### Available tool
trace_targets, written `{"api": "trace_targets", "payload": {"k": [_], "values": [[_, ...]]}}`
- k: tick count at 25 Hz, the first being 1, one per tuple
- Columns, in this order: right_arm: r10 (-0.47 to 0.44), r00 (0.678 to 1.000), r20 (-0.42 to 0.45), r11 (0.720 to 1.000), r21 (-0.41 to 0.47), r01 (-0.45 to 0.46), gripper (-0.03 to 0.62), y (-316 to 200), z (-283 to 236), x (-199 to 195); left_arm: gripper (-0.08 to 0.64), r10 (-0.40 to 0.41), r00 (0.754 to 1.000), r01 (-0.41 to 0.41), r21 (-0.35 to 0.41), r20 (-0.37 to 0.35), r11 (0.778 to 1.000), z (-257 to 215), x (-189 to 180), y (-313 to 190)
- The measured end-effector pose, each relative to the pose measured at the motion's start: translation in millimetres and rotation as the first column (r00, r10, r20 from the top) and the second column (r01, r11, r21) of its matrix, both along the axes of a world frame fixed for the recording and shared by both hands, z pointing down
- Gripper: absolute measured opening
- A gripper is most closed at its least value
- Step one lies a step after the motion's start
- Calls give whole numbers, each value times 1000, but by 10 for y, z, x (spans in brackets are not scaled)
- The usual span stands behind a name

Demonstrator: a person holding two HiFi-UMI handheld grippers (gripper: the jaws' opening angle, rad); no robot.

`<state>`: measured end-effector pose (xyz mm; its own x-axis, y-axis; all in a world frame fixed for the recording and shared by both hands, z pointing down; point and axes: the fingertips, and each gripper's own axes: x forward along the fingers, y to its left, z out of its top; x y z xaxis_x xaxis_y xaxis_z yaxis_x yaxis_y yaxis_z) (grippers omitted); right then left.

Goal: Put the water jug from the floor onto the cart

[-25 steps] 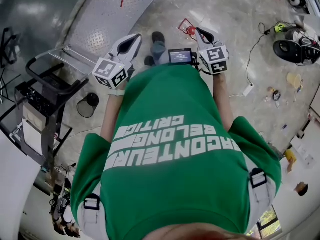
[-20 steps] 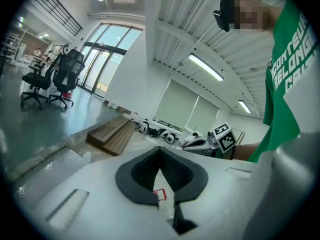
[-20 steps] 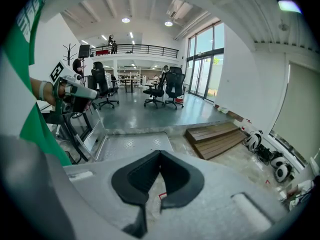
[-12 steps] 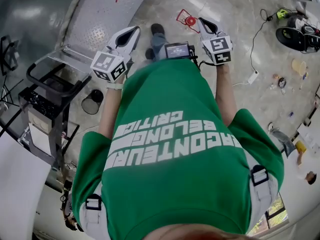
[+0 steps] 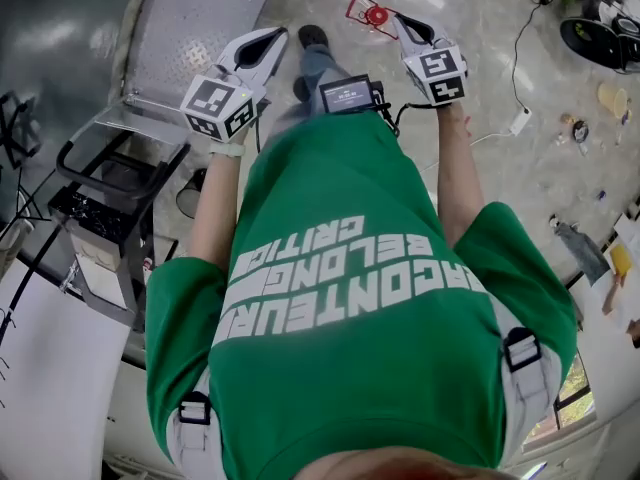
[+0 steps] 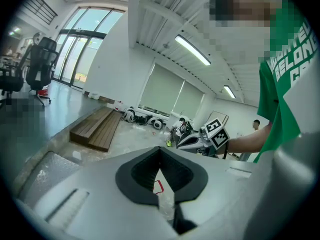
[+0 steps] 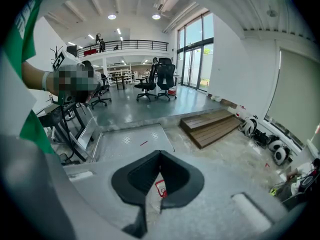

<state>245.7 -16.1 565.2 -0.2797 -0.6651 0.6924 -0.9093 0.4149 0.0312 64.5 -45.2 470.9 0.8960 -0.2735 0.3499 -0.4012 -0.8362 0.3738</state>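
here, both grippers are held out in front of a person in a green t-shirt (image 5: pixel 360 298), above a concrete floor (image 5: pixel 480 58). the left gripper (image 5: pixel 278 34) is seen at the upper left of the frame and the right gripper (image 5: pixel 398 18) at the upper middle, well apart from each other. in each gripper view the two jaws are seen closed tip to tip, and nothing is kept between them. a small red object (image 5: pixel 372 12) with a round part is seen on the floor at the top edge, just beside the right gripper's tips in the picture; whether it is the jug of the task cannot be told. the cart (image 5: pixel 105 173), with a black handle, is found at the left edge, below a checker-plate ramp (image 5: pixel 190 18). a small screen (image 5: pixel 345 94) is worn at the waist.
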Motion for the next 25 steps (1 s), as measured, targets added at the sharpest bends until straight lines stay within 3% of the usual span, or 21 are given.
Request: {"api": "trace_targets", "payload": {"k": [10, 19, 25], "values": [[17, 999, 33, 998, -57, -15, -6, 105, 395, 150, 14, 51, 998, -50, -70, 19, 996, 358, 377, 186], [38, 998, 49, 990, -136, -31, -6, 21, 1297, 238, 14, 85, 995, -77, -148, 49, 986, 951, 560, 84], [59, 998, 29, 970, -237, -51, 111, -104, 2221, 391, 14, 88, 995, -78, -193, 45, 978, 1293, 799, -52]]}}
